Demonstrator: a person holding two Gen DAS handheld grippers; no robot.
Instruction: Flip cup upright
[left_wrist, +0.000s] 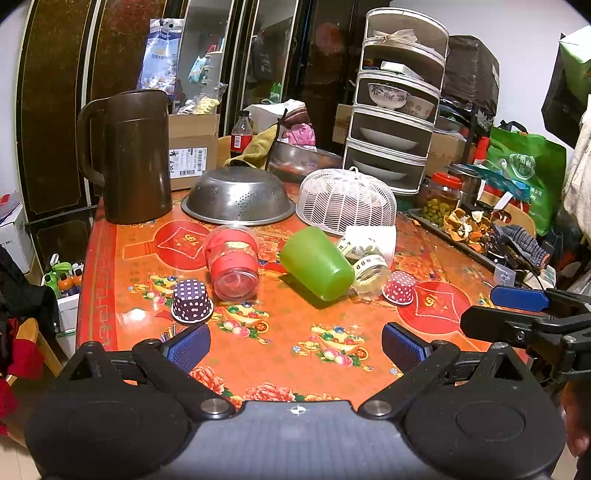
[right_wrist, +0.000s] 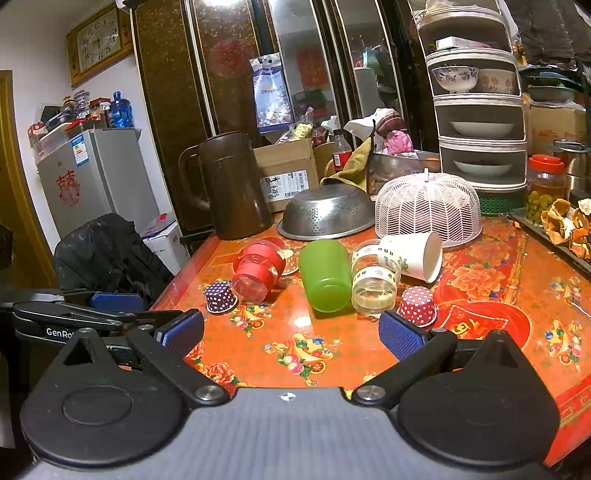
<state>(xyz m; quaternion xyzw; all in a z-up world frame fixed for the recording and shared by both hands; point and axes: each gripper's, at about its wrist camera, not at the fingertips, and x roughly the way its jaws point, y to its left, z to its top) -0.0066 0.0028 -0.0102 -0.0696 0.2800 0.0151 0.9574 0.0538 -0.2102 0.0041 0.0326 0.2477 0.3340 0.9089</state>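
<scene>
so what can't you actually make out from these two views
- Green cup mouth: faces away in both wrist views, so its inside is unseen.
- Under the white mesh food cover: the mesh is too fine to see through.
- Under the upturned steel colander: hidden by its own bowl.
- Print on the glass jar band: only a few letters readable.
- Right gripper: cut off by the left view's edge.

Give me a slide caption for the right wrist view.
Open right gripper faces tipped green cup on red patterned table.
</scene>
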